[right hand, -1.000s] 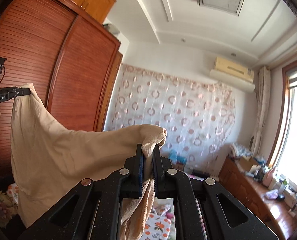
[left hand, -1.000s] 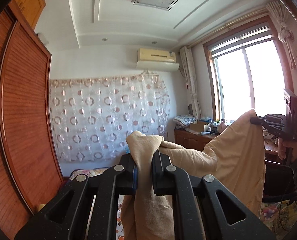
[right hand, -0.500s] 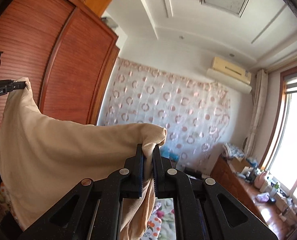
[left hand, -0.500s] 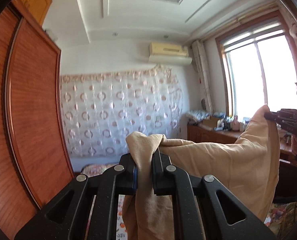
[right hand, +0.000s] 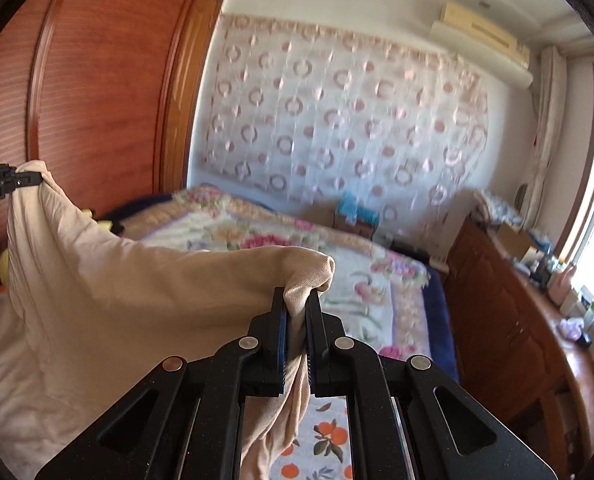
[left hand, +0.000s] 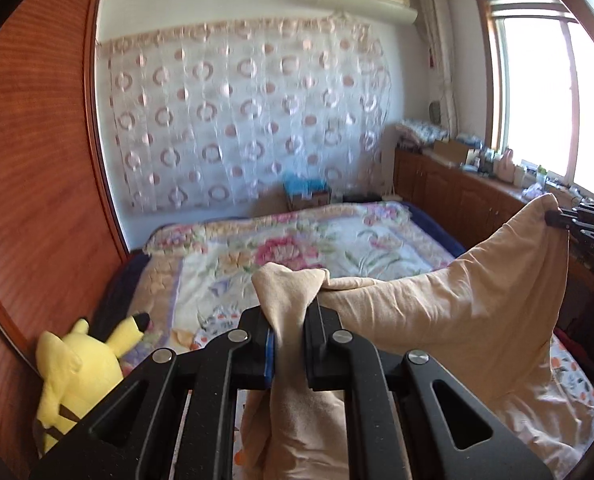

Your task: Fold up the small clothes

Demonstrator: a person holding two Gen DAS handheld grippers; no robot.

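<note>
A: Left wrist view: the left gripper (left hand: 289,316) clamps one corner of the beige garment (left hand: 437,312); why aloft?

B: The right gripper (right hand: 295,312) pinches the other, spreading it flat above the bed's (left hand: 297,240) near edge for laying down.

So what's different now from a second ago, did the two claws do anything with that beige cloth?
Both views tipped downward: ceiling before, now the bed and a yellow plush toy. The left gripper and right gripper seem to have lowered the beige cloth toward the bed. Nothing was let go: each stays clamped on a corner, cloth stretched between them.
</note>
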